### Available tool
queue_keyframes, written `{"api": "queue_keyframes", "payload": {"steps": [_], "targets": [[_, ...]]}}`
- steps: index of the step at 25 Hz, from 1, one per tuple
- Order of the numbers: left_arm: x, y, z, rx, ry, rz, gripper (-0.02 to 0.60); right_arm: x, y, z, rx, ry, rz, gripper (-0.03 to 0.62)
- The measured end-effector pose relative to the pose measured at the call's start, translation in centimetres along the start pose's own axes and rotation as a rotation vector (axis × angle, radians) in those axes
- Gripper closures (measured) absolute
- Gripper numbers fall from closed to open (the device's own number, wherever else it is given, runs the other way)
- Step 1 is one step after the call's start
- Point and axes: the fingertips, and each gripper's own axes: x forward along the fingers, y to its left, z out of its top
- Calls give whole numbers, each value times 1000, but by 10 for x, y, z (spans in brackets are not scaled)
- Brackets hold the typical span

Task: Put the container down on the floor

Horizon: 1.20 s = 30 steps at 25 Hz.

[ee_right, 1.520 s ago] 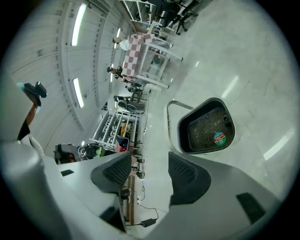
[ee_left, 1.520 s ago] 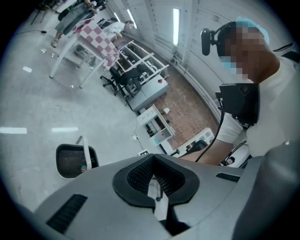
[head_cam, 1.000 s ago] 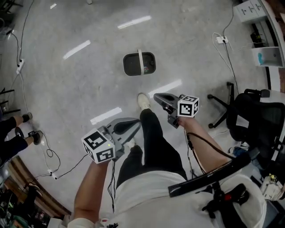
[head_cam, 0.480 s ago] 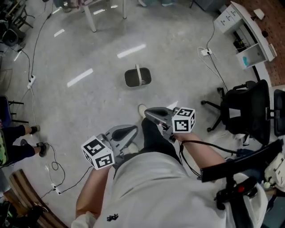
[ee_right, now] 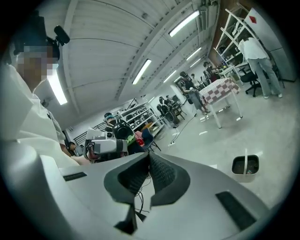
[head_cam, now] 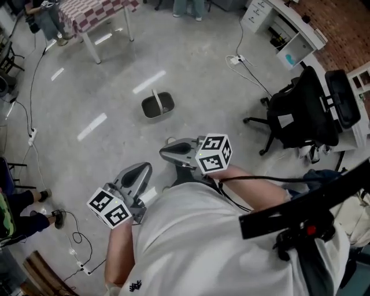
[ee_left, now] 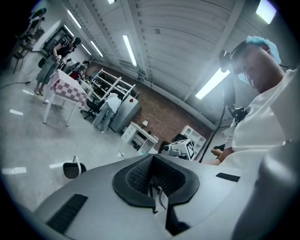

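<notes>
The container [head_cam: 158, 106], a dark grey basket with a white handle across its top, stands by itself on the concrete floor. It shows small in the left gripper view [ee_left: 73, 168] and in the right gripper view [ee_right: 245, 166]. My left gripper [head_cam: 144, 167] hangs well short of it, close to my body, jaws shut with nothing between them [ee_left: 153, 157]. My right gripper [head_cam: 163, 152] is also held near my body, apart from the container, shut and empty [ee_right: 149, 155]. My leg and shoe [head_cam: 170, 140] stand between the grippers and the container.
A table with a checkered cloth [head_cam: 95, 11] stands at the back left. A black office chair [head_cam: 300, 113] is on the right, with white desks [head_cam: 283, 29] behind it. Cables [head_cam: 34, 133] run along the floor at left. A seated person's legs [head_cam: 17, 208] show at the left edge.
The view has lifted and pulled back, so the container looks smaller and farther off. Both grippers have drawn closer to my body and stay shut.
</notes>
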Motion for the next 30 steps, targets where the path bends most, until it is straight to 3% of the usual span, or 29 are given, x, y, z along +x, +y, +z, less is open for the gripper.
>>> {"api": "queue_keyframes", "payload": {"steps": [14,30], "targets": [[-31,-17,-12,12,11,-1,572,8,54,-1,-107,6,13,577],[-43,-11,-15,-14,7,9,572,14,66,1,-102,12,5,579]]}}
